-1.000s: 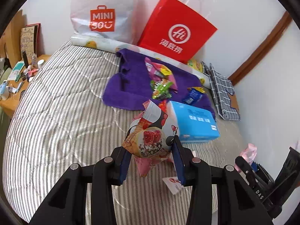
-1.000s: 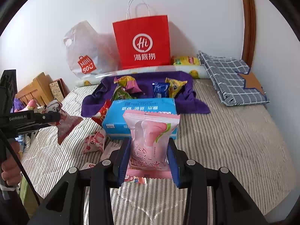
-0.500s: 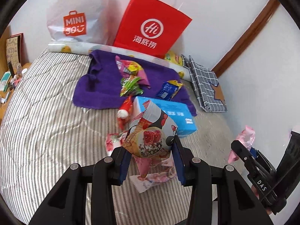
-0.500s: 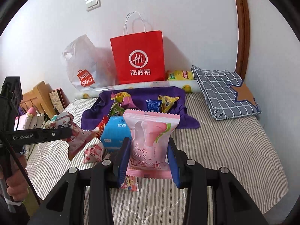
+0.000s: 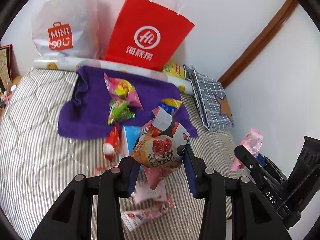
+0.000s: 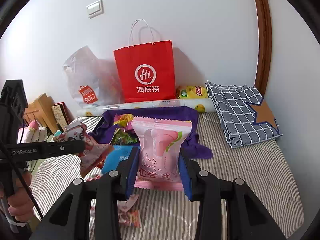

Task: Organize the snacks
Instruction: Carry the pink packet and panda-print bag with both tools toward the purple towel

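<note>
Striped bed [image 6: 250, 172], mid-sort: left gripper [image 5: 160, 160] clamps a cartoon-print snack [image 5: 160, 150], right gripper [image 6: 158, 160] a pink packet [image 6: 160, 150]. Several snacks lie on the purple towel [image 5: 86, 116] at centre; others sit loose at lower centre.

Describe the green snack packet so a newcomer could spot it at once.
Find the red paper bag against the wall; before it a purple towel lies on the striped bed. On the towel's near part lies the green snack packet, just below a pink-and-yellow packet, the only green one.
</note>
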